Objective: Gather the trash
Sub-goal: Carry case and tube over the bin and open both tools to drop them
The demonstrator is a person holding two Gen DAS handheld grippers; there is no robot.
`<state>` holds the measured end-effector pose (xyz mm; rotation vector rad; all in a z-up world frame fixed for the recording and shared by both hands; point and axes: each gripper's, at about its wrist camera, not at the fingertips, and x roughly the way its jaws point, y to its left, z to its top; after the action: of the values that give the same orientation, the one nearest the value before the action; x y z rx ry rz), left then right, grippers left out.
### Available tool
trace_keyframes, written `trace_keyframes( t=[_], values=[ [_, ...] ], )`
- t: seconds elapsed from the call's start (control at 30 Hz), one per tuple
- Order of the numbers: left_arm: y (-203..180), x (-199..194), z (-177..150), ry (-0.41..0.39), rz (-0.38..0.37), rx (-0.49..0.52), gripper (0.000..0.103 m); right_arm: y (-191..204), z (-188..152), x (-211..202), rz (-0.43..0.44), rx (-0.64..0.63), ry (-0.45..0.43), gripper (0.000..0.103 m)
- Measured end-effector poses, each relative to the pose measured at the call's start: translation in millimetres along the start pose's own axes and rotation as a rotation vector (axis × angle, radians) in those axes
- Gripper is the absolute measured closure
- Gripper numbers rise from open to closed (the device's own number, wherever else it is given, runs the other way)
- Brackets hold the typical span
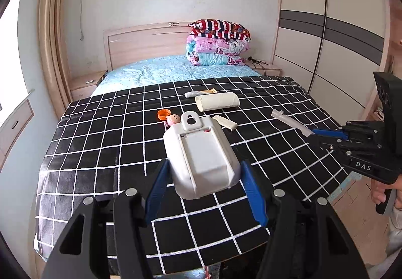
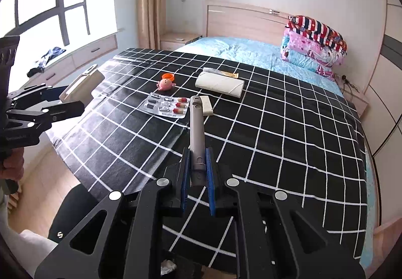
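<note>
While both grippers hold a piece up over the bed [image 2: 276, 128], collecting is half done; left gripper [image 1: 204, 178] jaws pinch a white casing [image 1: 201, 155]; right gripper [image 2: 197, 171] jaws clamp a grey tube [image 2: 196, 133]; pill pack [image 2: 167, 108], paper roll [image 2: 221, 84] and pink toy [image 2: 165, 84] lie uncollected.

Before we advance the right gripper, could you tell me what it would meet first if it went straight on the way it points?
Probably the white flat piece at the held grey tube's far tip, blister pack just left; depth is uncertain.
</note>
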<state>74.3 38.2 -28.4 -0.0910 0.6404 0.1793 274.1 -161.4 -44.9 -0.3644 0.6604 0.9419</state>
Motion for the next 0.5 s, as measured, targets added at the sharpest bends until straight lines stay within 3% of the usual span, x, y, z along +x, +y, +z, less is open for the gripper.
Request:
trace_keyframes(
  t=[0.23, 0.5],
  values=[
    [-20.7, -25.1, -18.0, -0.005, -0.071, 0.053, 0.047, 8.8, -24.8, -31.7, 0.035, 0.023, -0.022, 0.09],
    [-43.4, -31.5, -57.8, 0.068, -0.186, 0.082, 0.047, 25.2, -61.3, -40.3, 0.108, 0.043, 0.009, 0.09]
  ],
)
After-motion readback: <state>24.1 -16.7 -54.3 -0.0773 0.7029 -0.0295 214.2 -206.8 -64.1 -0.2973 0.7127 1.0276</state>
